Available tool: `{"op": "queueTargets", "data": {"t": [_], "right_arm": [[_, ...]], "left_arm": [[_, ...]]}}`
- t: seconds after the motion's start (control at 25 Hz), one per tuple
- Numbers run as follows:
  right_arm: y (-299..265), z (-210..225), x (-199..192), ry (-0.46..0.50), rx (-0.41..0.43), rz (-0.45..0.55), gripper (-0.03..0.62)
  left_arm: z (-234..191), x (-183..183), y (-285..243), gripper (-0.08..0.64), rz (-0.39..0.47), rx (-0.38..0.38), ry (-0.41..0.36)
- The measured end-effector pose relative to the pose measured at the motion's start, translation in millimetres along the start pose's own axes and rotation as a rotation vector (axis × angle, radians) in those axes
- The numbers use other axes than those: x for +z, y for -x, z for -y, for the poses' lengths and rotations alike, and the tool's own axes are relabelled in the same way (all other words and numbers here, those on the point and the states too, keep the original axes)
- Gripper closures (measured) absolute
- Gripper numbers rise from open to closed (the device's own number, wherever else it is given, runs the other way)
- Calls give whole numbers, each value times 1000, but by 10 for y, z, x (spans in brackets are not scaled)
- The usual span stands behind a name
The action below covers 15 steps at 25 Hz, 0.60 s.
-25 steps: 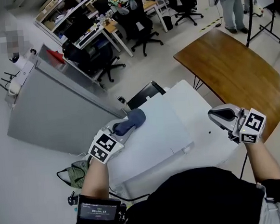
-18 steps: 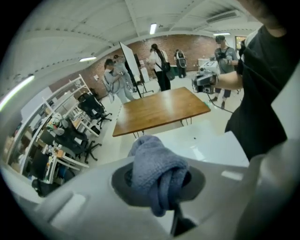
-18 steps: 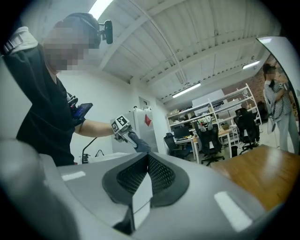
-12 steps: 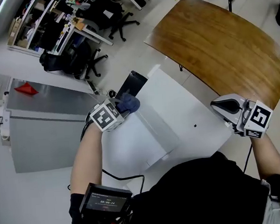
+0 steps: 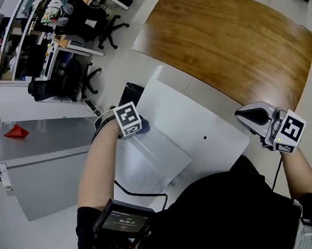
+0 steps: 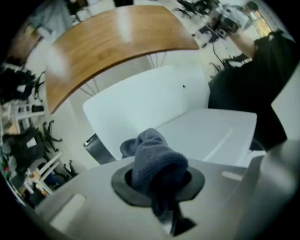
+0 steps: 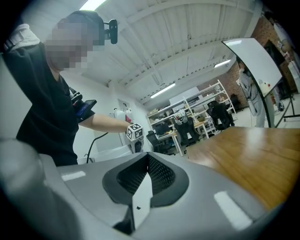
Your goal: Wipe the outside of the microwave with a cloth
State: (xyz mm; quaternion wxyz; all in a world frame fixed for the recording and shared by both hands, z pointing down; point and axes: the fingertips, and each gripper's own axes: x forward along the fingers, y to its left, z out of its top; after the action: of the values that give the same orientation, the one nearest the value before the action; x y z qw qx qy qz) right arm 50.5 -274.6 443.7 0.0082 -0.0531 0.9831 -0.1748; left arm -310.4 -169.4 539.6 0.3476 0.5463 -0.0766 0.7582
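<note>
The grey-blue cloth (image 6: 151, 158) is clamped in the left gripper (image 5: 134, 127) and sits at the far left corner of the white microwave (image 5: 157, 157) top. Wiping looks under way; next, drag the cloth across the lid with steady pressure. The right gripper (image 5: 248, 117) hangs aside, jaws together and empty

Cloth (image 6: 154, 161) fuzzy fleece, maybe terry; microwave (image 5: 153, 156) smooth matt white; table (image 5: 230, 40) glossy wood.
</note>
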Motion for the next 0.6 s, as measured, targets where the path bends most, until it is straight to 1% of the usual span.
{"op": "queueTargets", "data": {"t": [0.04,0.12,0.2,0.28,0.36,0.44,0.52,0.6], "right_arm": [[43,30,-44,-9,-13,-3,586],[123,77,-128,-23,-38,-13,586],[202,115,-224,-37,-62,-27,586],[277,156,-334,-53,-87,-40,586],[352,195,-440,-72,-113,-52,586],[417,215,-532,-93,-134,-62,586],[432,216,-603,-106,-140,-67,586],[395,208,-618,-108,-132,-66,586]], "left_arm": [[-19,44,-113,503,-37,-19,-19],[-58,139,-366,503,-95,-72,-33],[-111,203,-611,504,-172,-111,-48],[-194,244,-825,503,-260,-123,-77],[-262,277,-1007,505,-329,-127,-101],[-301,318,-1182,505,-360,-131,-109],[-341,353,-1347,505,-357,-126,-113],[-374,368,-1380,505,-340,-111,-136]]}}
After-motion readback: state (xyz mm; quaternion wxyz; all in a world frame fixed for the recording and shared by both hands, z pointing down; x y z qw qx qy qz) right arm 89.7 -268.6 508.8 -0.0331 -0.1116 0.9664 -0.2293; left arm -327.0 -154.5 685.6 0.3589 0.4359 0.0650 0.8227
